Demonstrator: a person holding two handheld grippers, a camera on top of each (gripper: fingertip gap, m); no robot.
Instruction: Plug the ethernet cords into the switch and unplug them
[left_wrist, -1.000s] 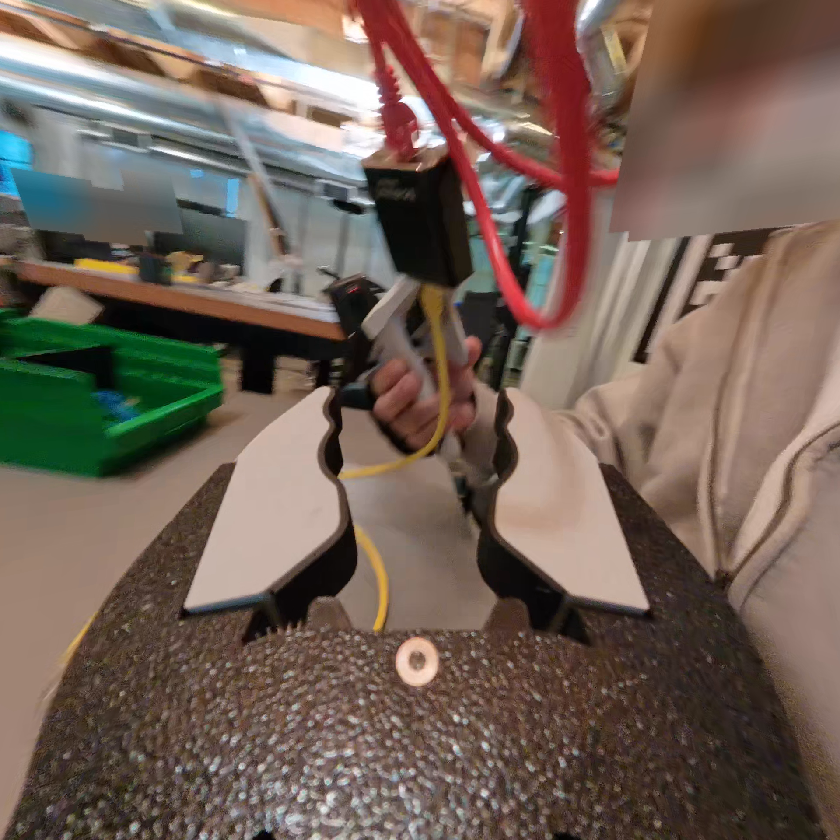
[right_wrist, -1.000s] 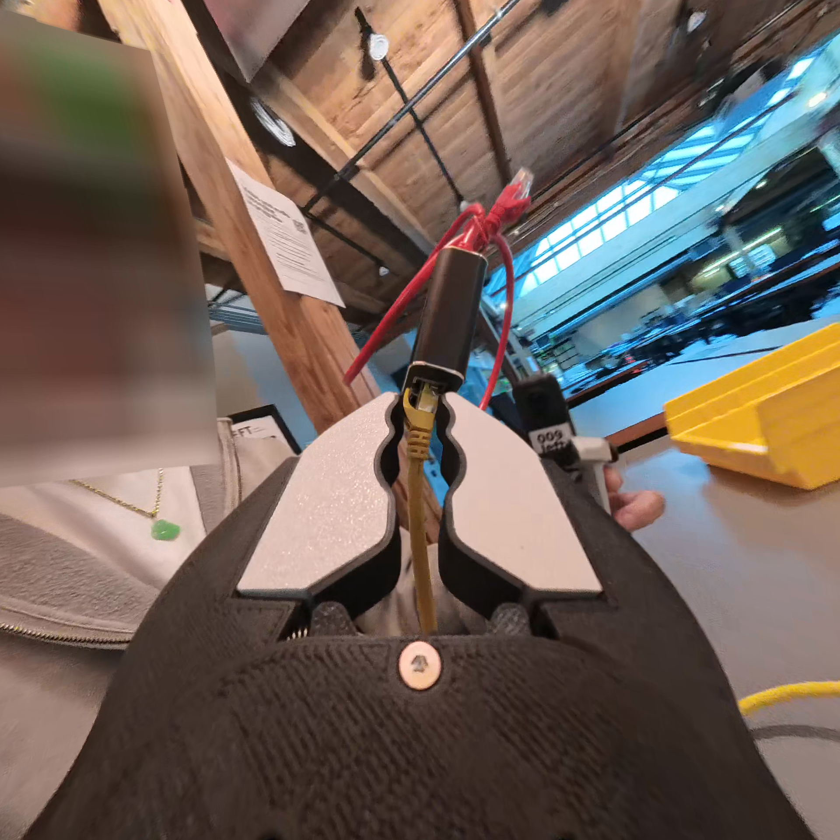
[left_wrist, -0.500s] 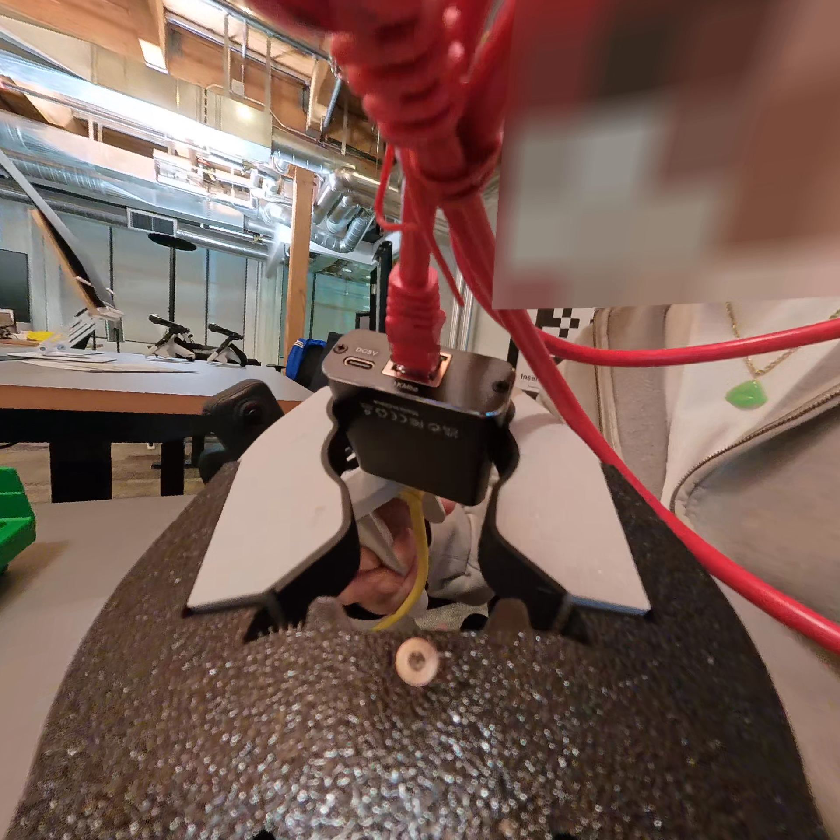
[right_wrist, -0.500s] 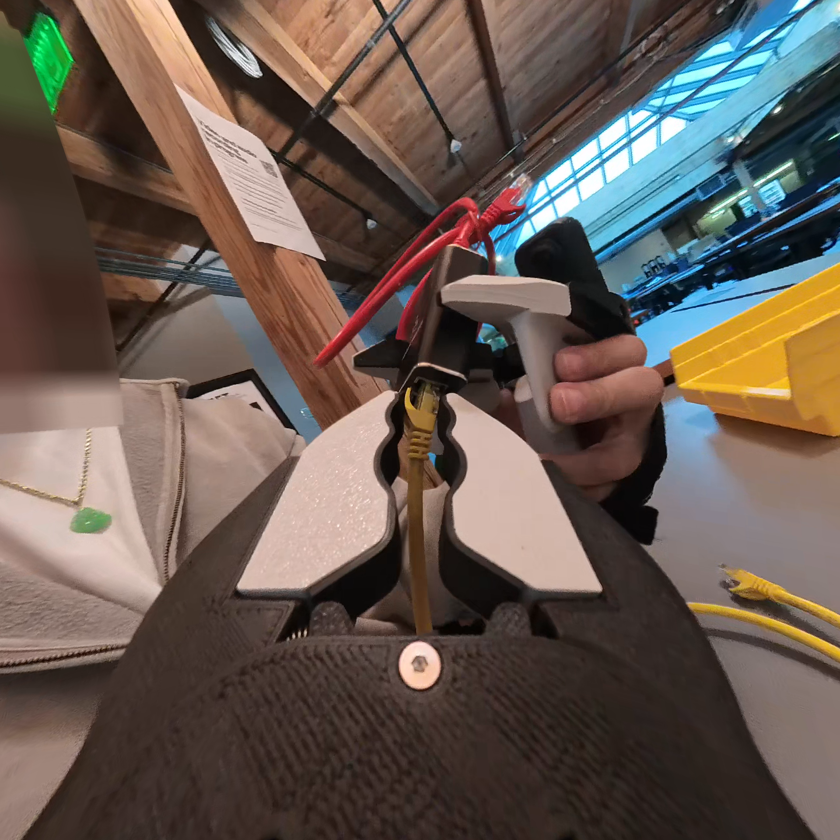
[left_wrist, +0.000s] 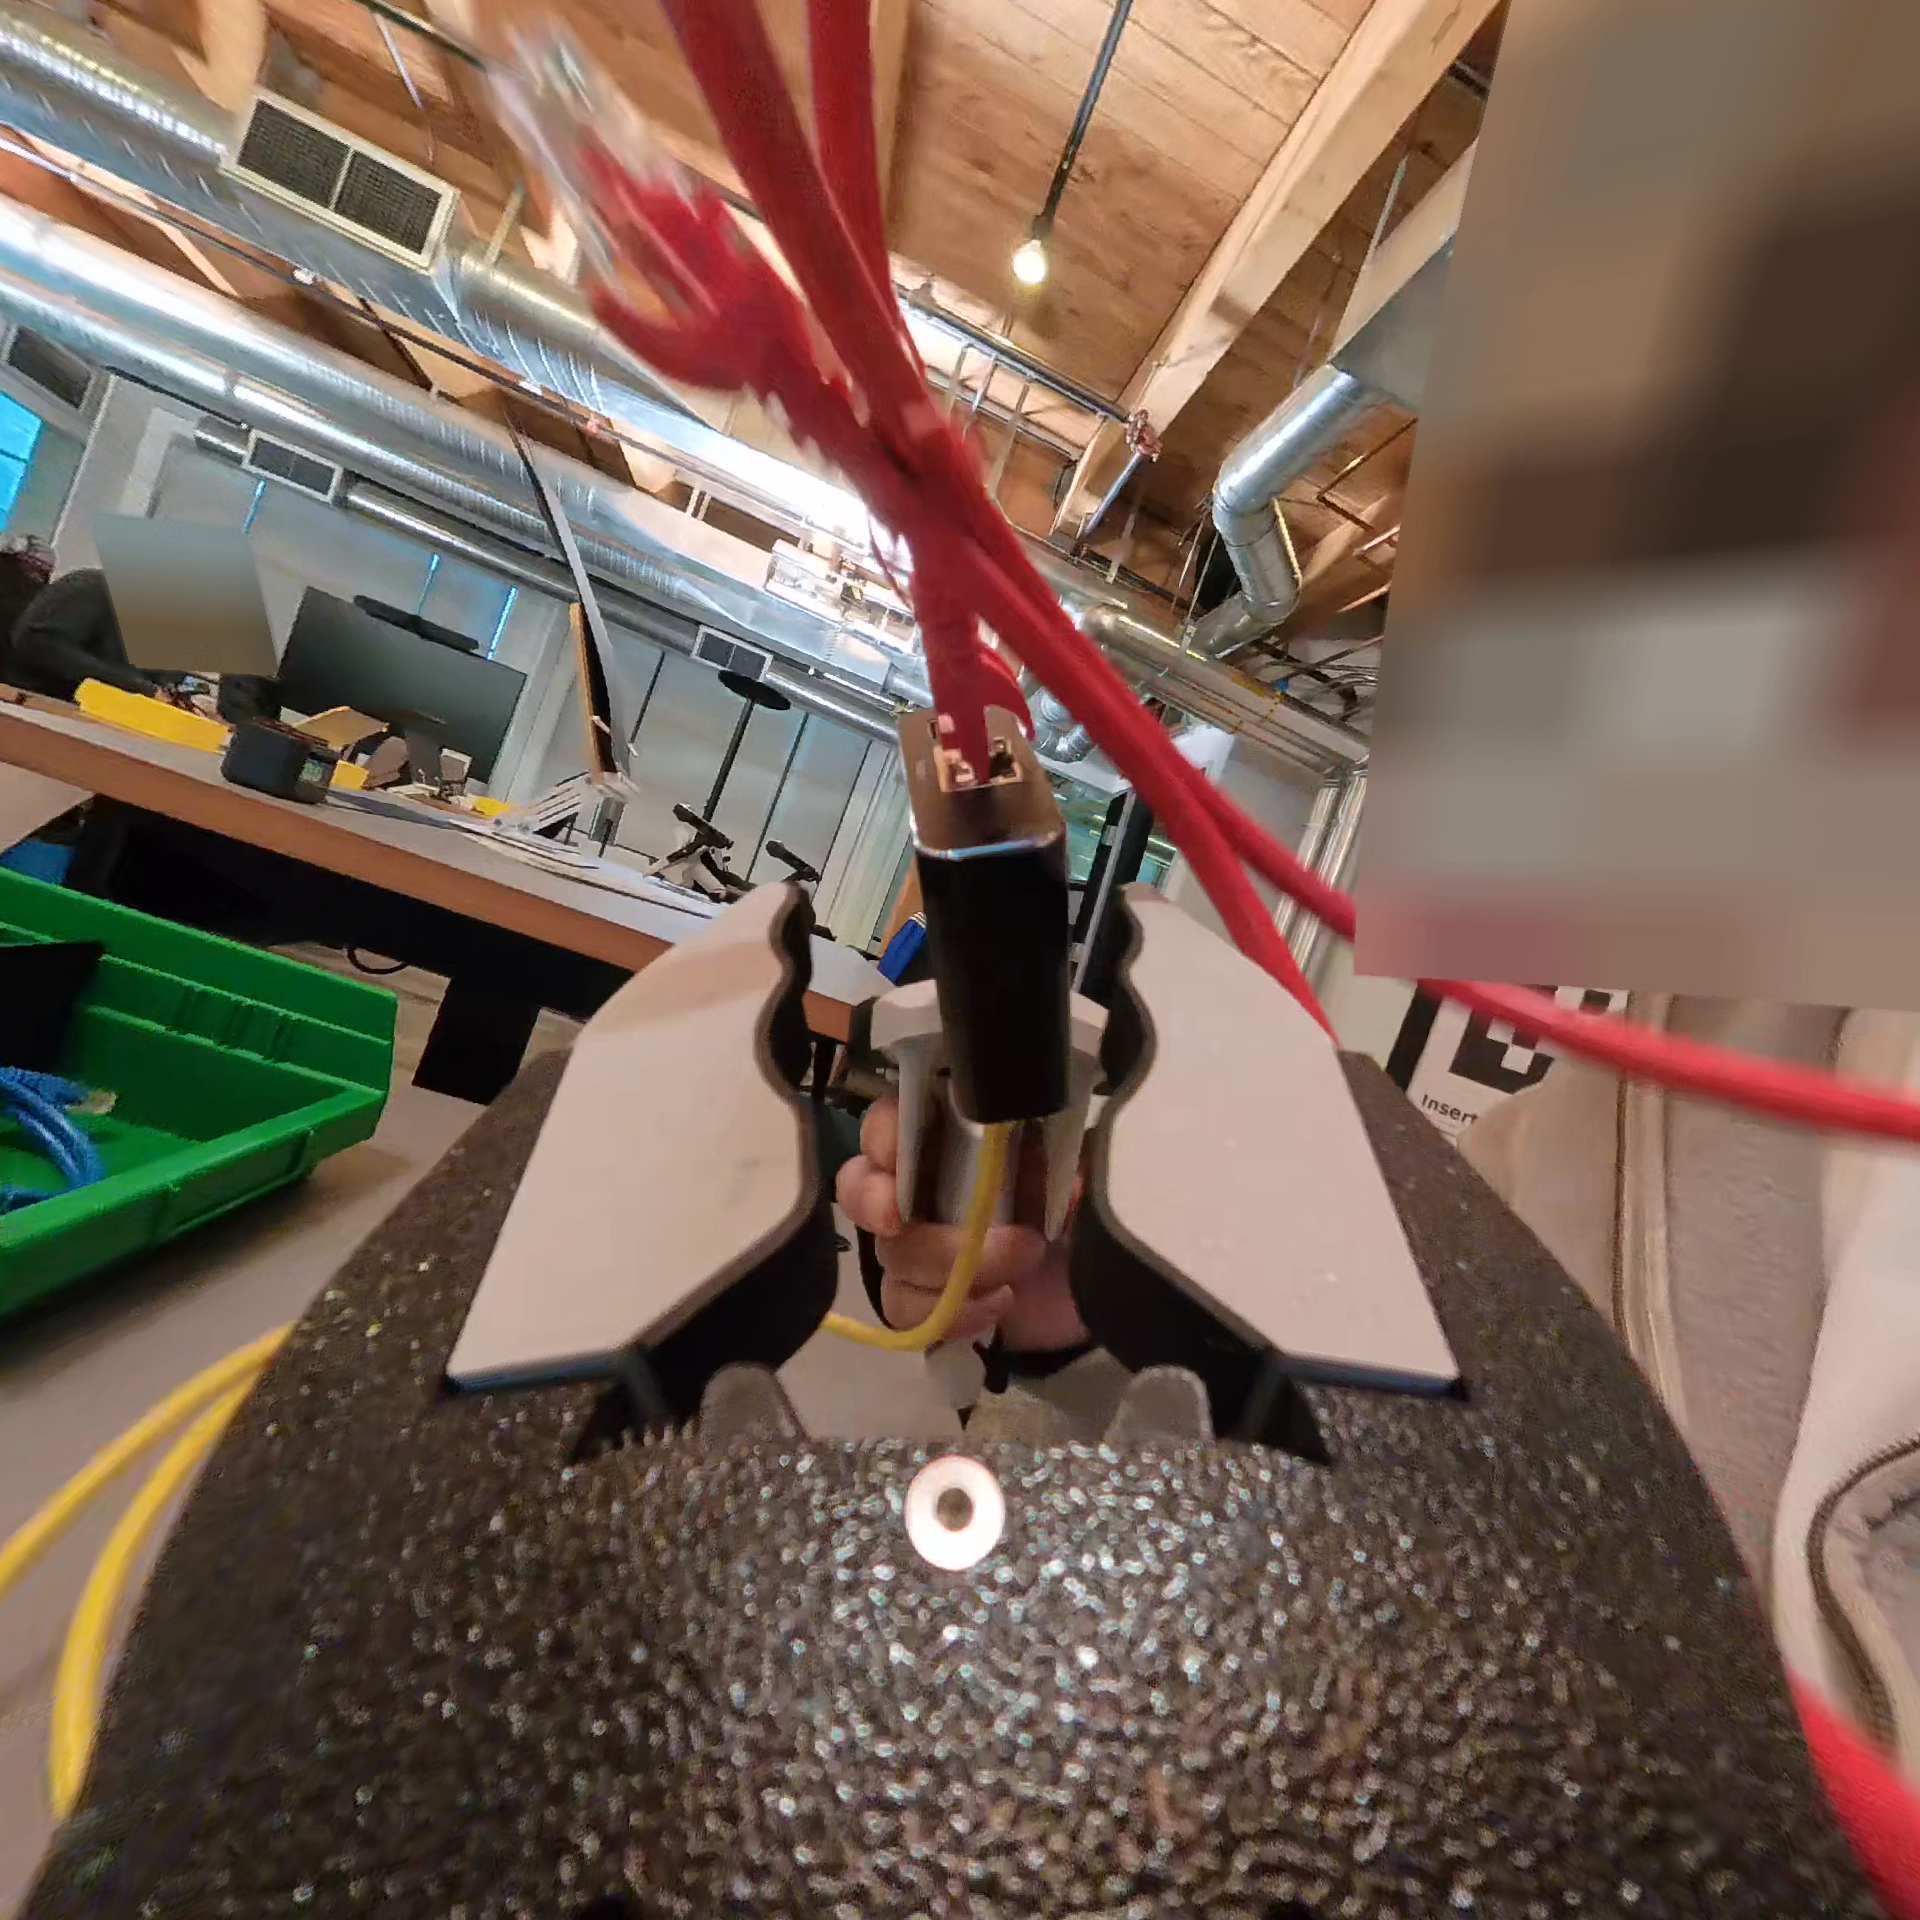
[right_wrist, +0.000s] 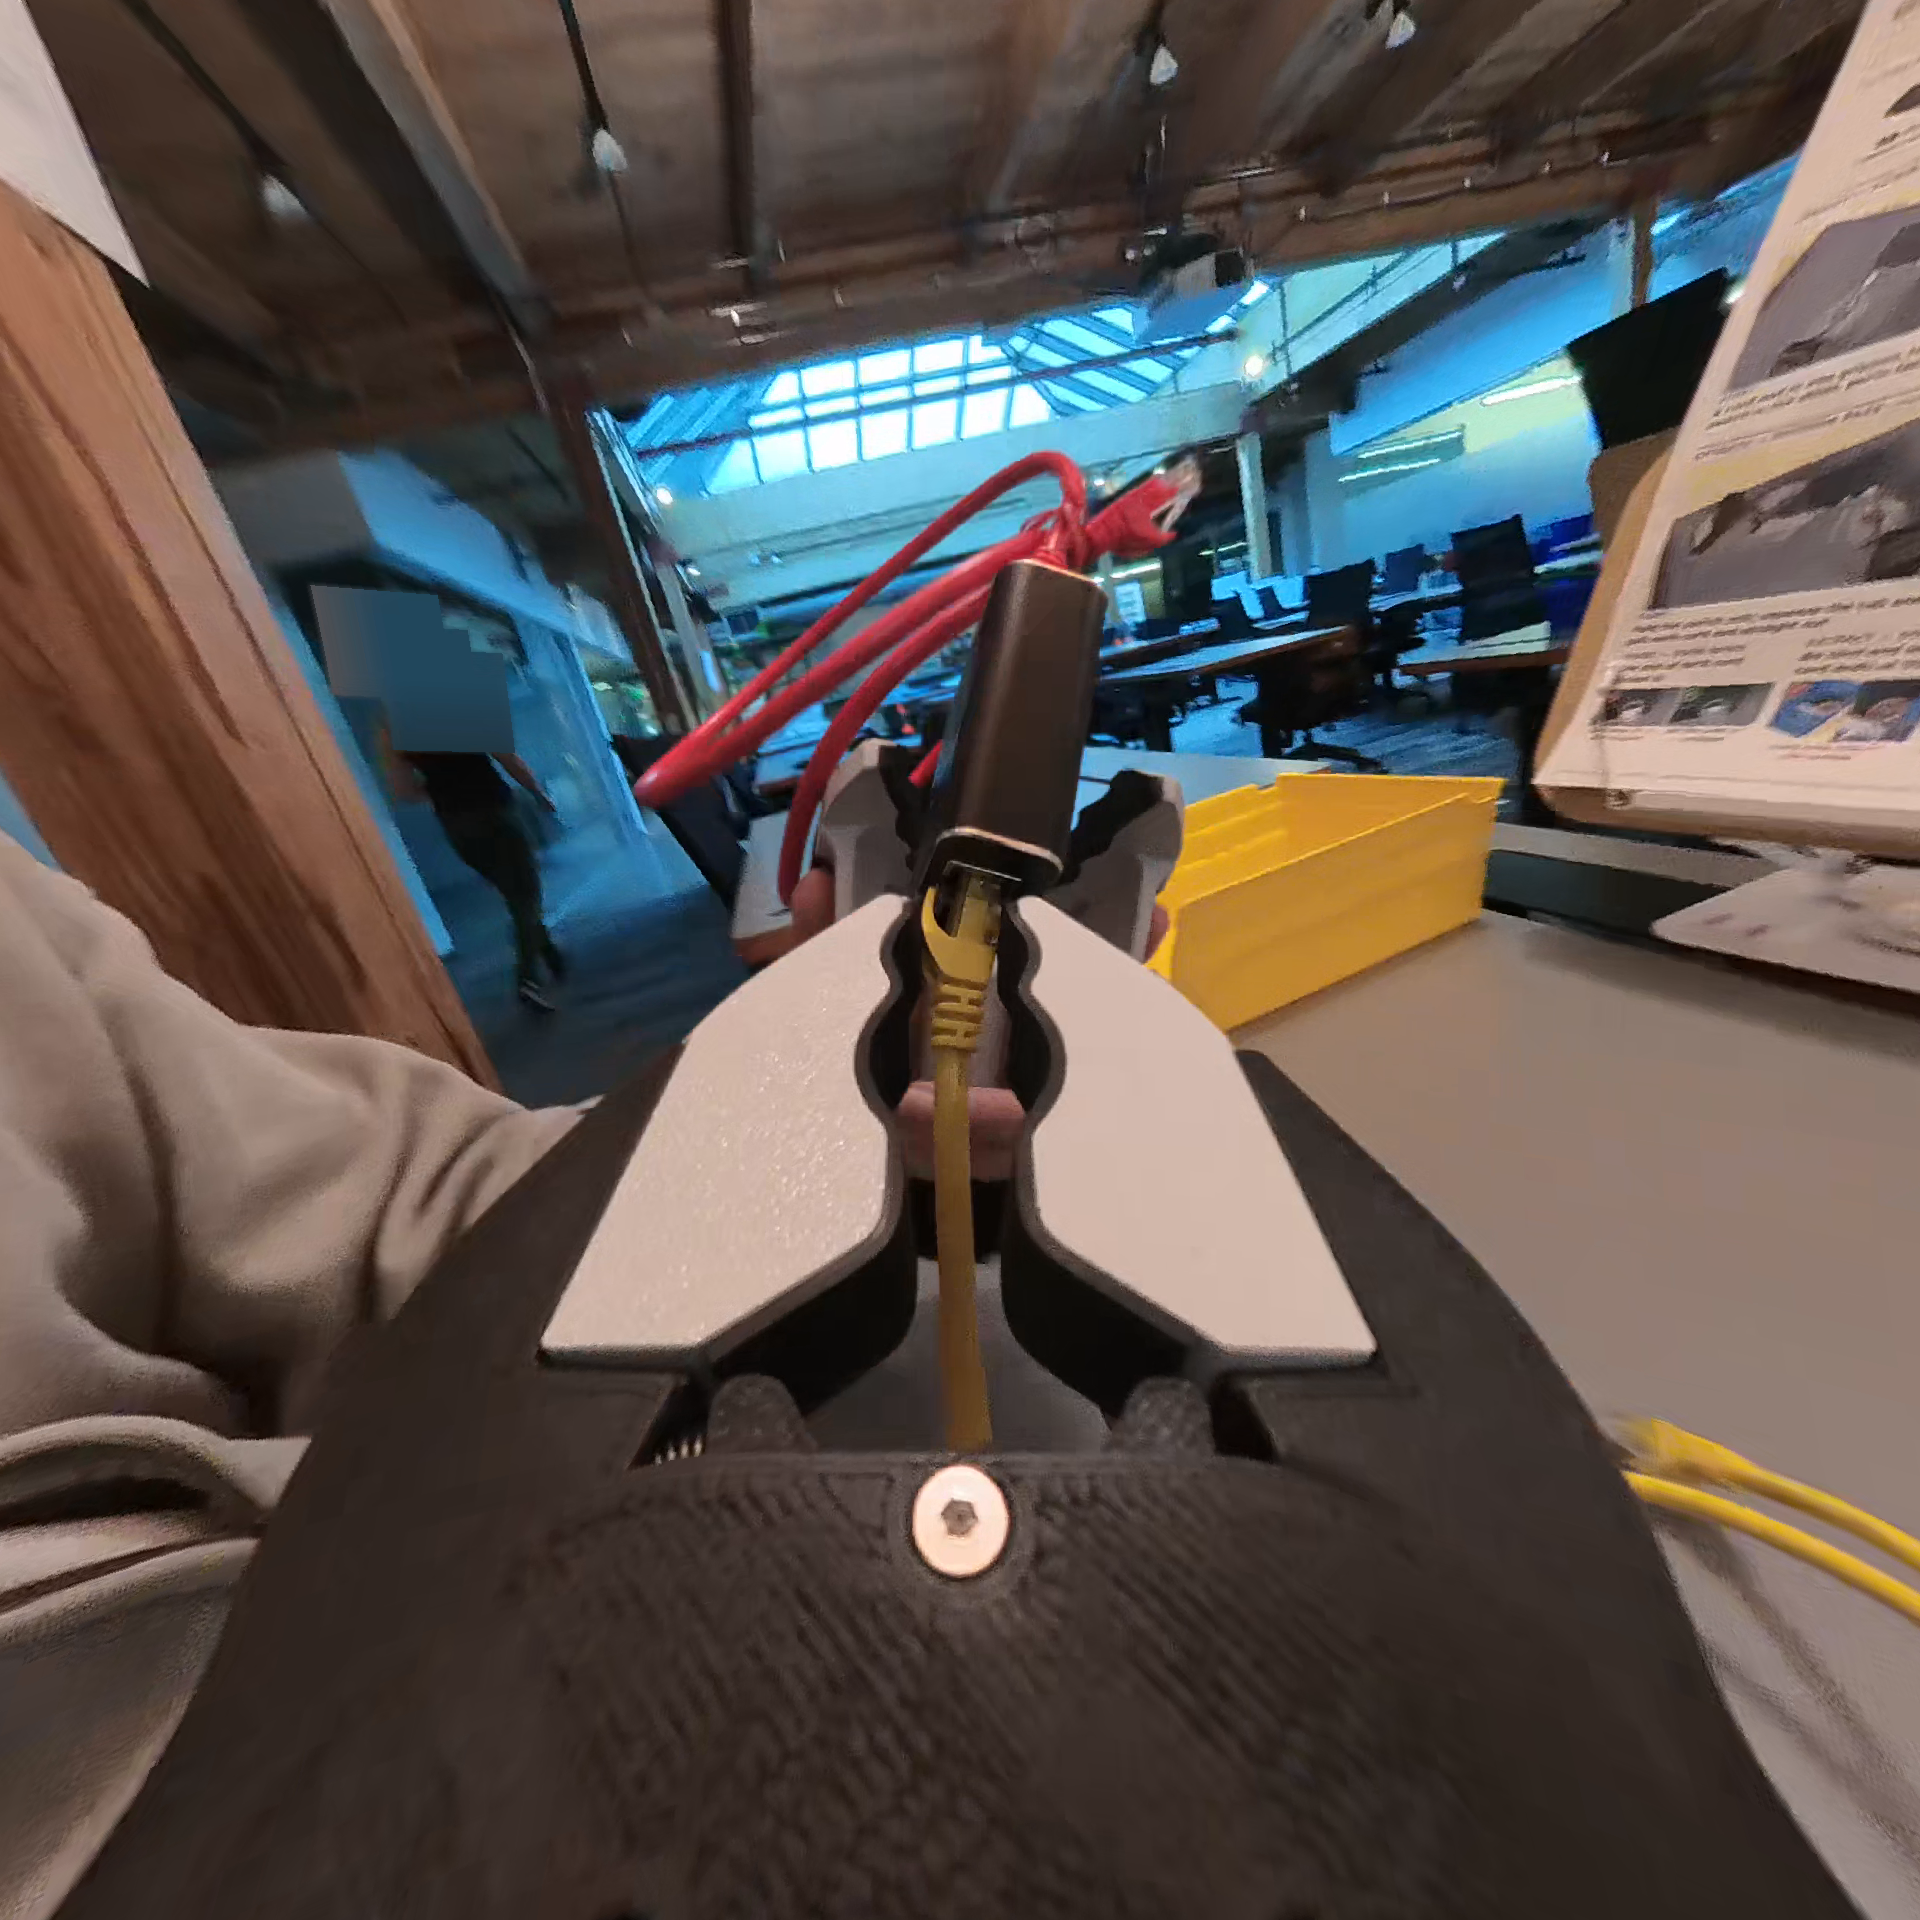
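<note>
Two cords meet in the black switch (left_wrist: 995, 966), which is held up in the air well above the surface (right_wrist: 1621, 1122). The red cord (left_wrist: 961, 644) is plugged into its upper end, beside an empty port, and loops away overhead and past the person's pale sleeve (left_wrist: 1704, 1247). The yellow cord (right_wrist: 958, 1164) is plugged into the lower end. The right tool (right_wrist: 956, 935) is narrow, its fingers (right_wrist: 769, 1132) pinched on the yellow cord just behind the plug, with the switch standing tilted straight beyond the tips. The left tool (left_wrist: 961, 987) stands wide; the switch hangs between its fingers (left_wrist: 644, 1143) with a gap showing on both sides, so it grips nothing. In the left wrist view, a hand (left_wrist: 935, 1247) on the other tool's handle shows behind the switch, and the yellow cord curls down from it and off to the left. A green bin (left_wrist: 208, 1122) with a blue cord lies at left on the surface. In the right wrist view, a yellow bin (right_wrist: 1340, 883) sits beyond the tips and another loose yellow cord end (right_wrist: 1766, 1507) lies at right.
</note>
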